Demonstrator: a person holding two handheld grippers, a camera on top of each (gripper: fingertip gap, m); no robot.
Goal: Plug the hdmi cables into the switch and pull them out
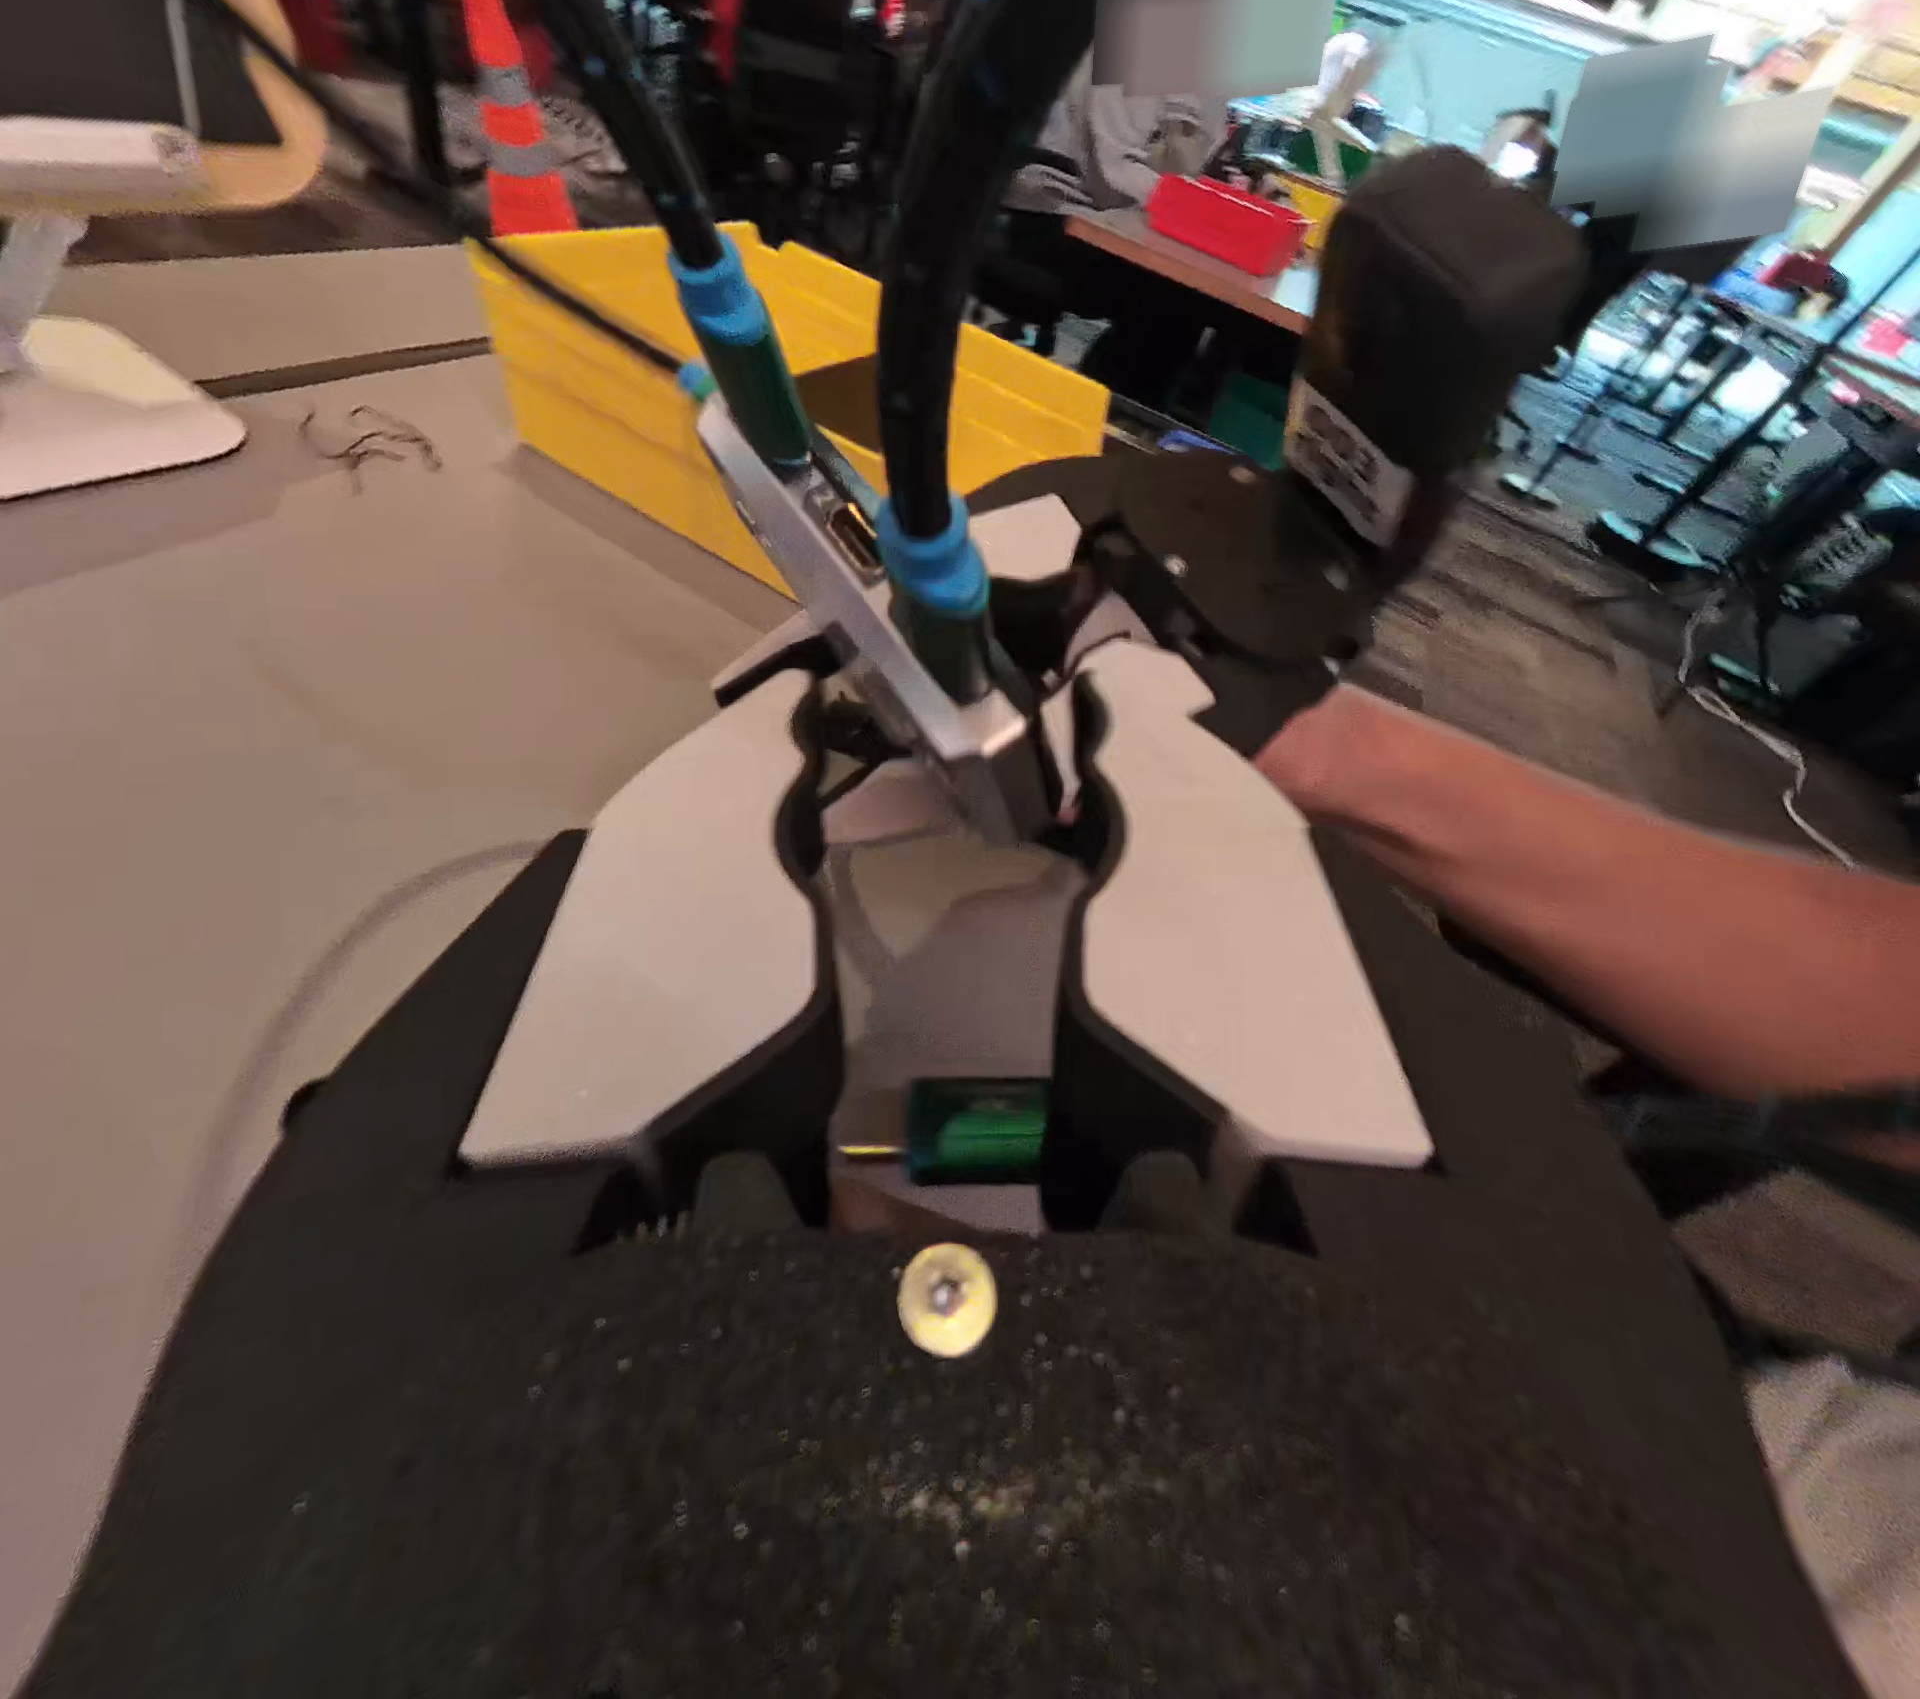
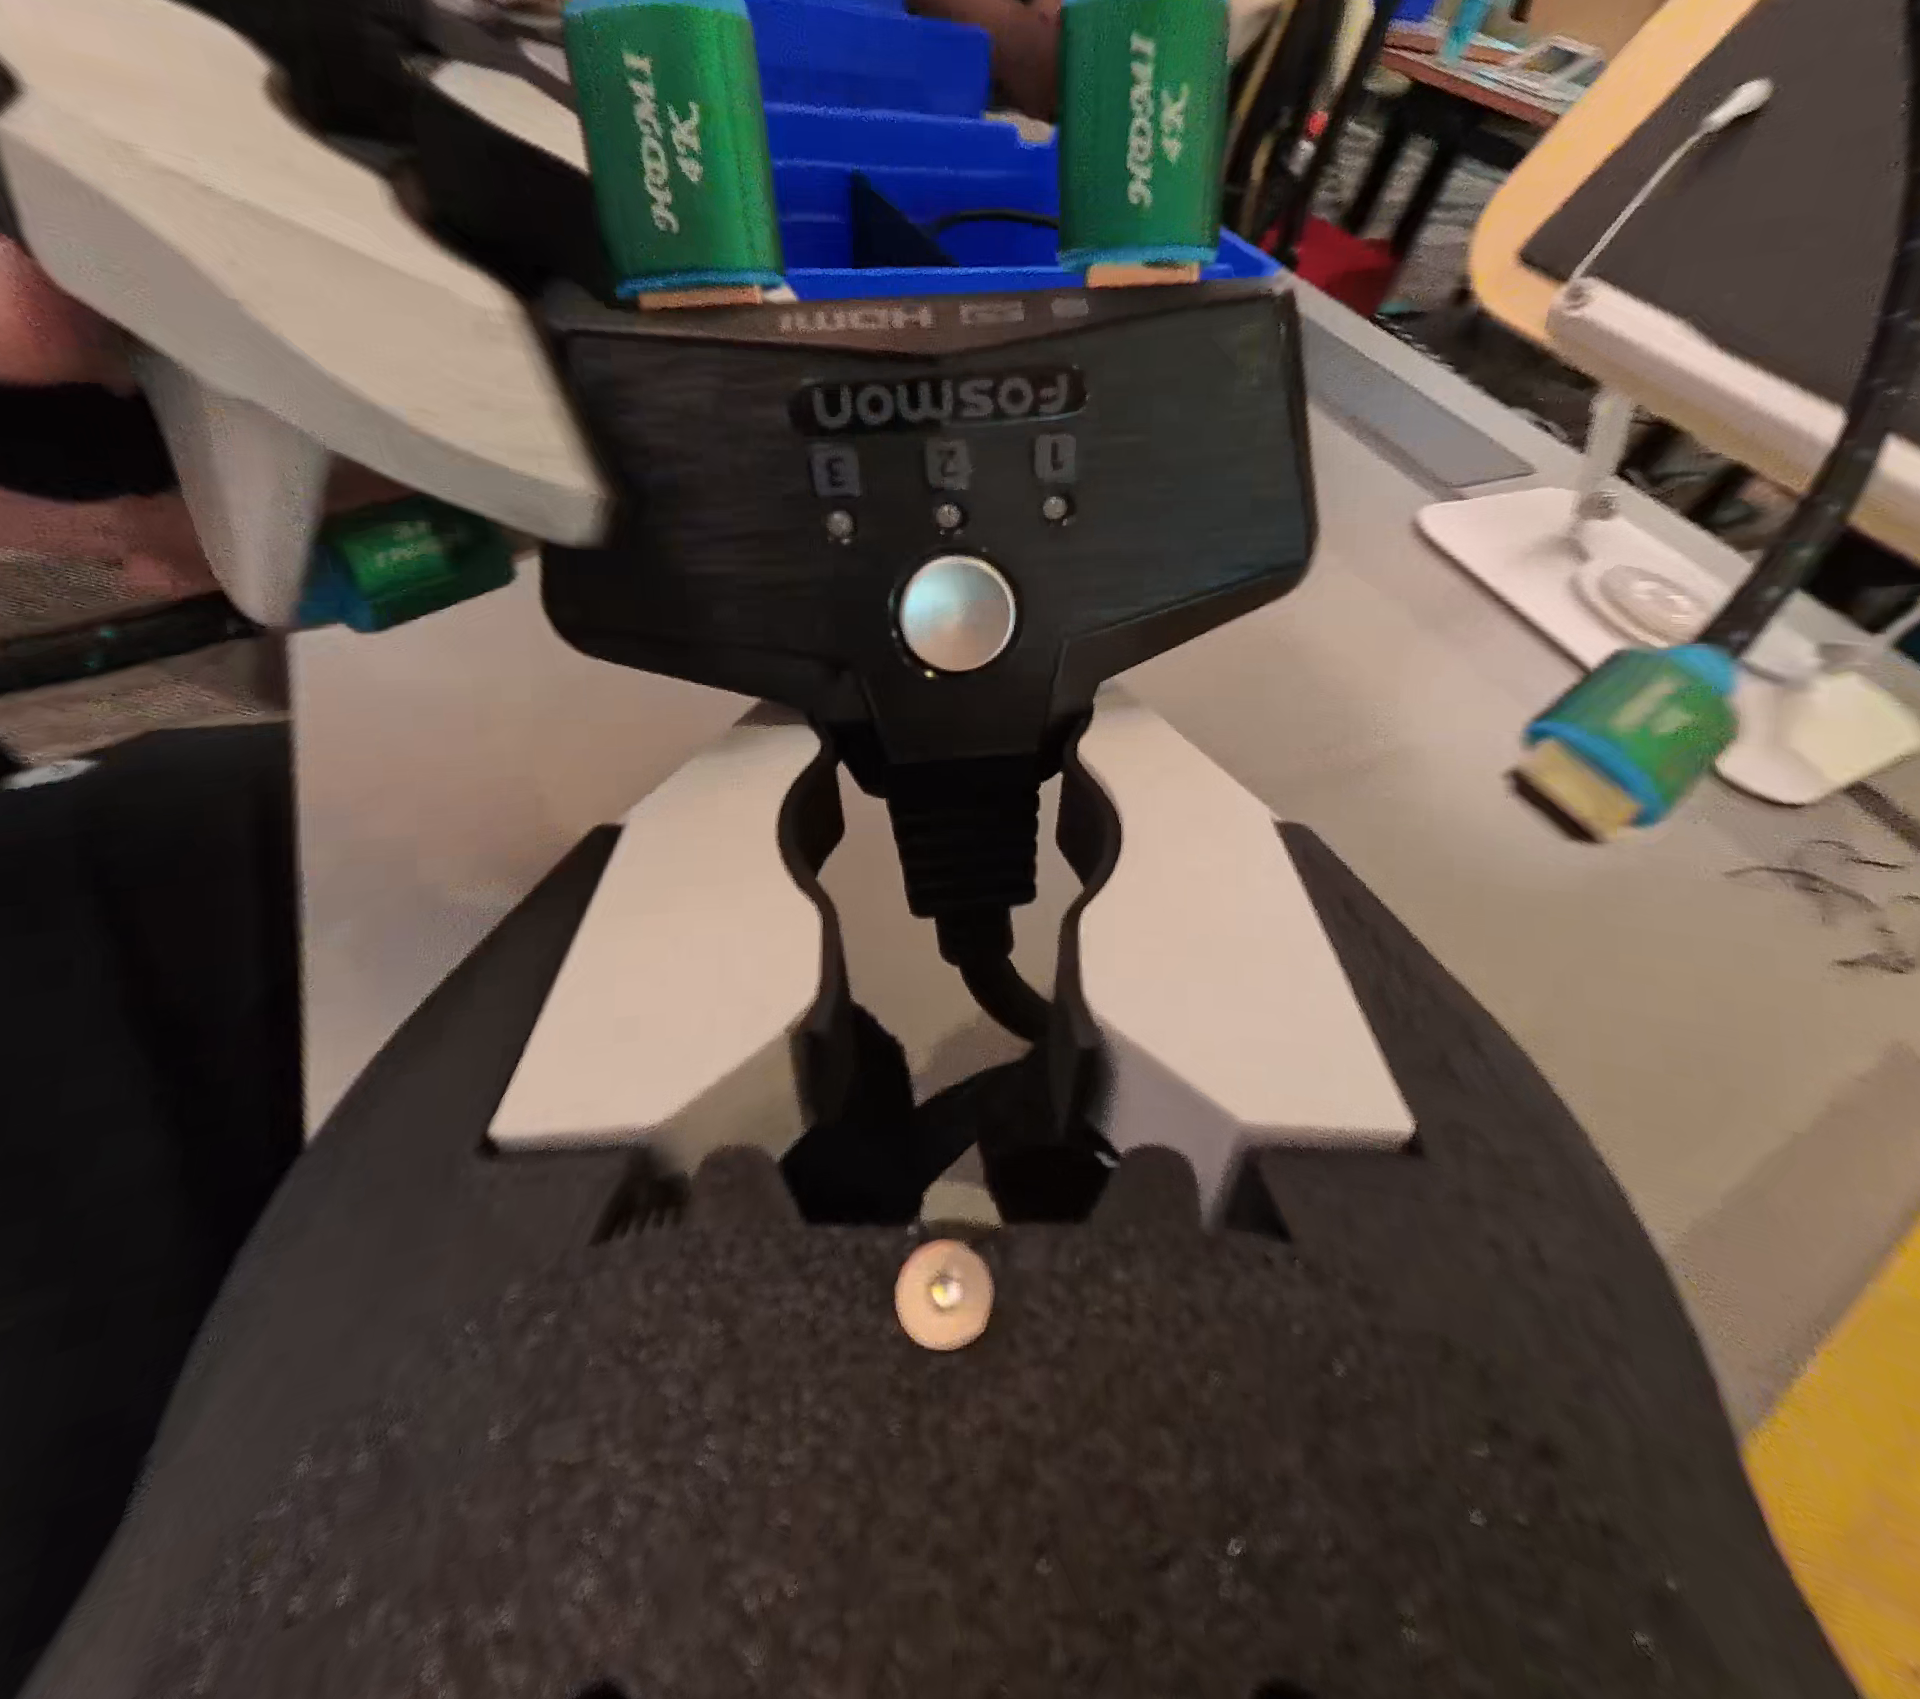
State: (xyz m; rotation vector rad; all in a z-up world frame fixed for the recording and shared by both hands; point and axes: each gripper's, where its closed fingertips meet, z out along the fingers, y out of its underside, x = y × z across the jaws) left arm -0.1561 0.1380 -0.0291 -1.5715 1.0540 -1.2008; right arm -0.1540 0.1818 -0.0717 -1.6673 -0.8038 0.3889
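Above the grey table, a black switch is gripped at its narrow cable neck by the right gripper, whose jaws are clenched on that neck. Two green plugs with blue collars are seated in the switch's far edge, the left plug and the right plug, with one open port between them (seen only in the left wrist view). A third plug is seen hanging free at the right, its gold end pointing down and left, and a fourth plug lies low at the left, partly hidden behind a grey finger of the left gripper.

The switch's long axis is seen running away from the right camera, its button face turned up towards that camera, and both seated plugs point back along this axis into the switch.

From the left wrist view the switch is seen edge-on as a silver strip, tilted, with two black cables rising from it. The left gripper is seen closed around the switch's near corner, though whether the pads actually press on it cannot be told. Only this view shows a yellow bin, an orange cone and a bare forearm; only the right view shows a blue bin.
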